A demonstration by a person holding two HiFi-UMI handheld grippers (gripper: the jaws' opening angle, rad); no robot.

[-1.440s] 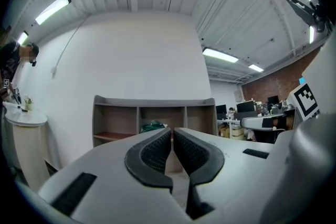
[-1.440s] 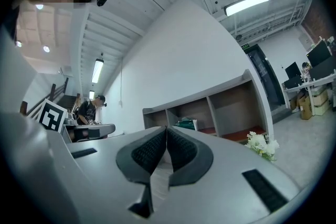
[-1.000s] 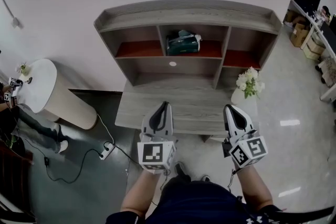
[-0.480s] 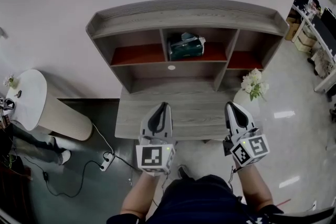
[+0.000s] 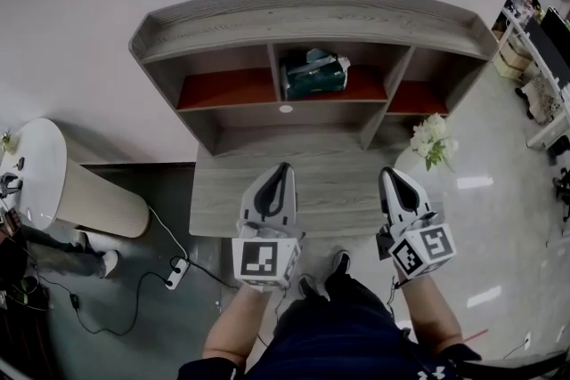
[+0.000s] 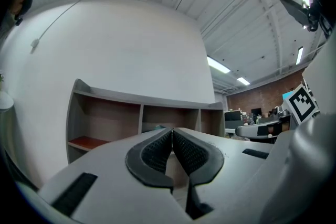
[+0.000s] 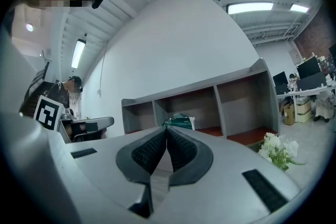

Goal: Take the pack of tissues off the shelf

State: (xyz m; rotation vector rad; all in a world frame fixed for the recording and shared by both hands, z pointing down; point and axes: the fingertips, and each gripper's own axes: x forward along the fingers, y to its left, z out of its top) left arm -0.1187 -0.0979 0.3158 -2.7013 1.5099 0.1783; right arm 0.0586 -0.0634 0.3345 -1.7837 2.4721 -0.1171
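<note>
A green pack of tissues point(image 5: 313, 72) lies in the middle compartment of the grey wooden shelf point(image 5: 312, 18), on its red-lined board; it also shows in the right gripper view as the pack point(image 7: 178, 122). My left gripper point(image 5: 281, 170) hovers over the desk's near half, shut and empty. My right gripper point(image 5: 388, 174) hangs beside it over the desk's right front corner, also shut with nothing between its jaws. Both are well short of the shelf. In the left gripper view the left gripper point(image 6: 172, 130) points at the shelf's compartments.
The shelf stands at the back of a grey desk point(image 5: 223, 191) against a white wall. White flowers point(image 5: 429, 141) stand off the desk's right end. A white round stand point(image 5: 44, 178) and a power strip point(image 5: 176, 267) with cables lie on the floor at left. Office desks point(image 5: 543, 58) fill the far right.
The view has shifted closer to the desk, so the shelf looks larger and lower in the picture. Both grippers have kept their places side by side and stayed shut.
</note>
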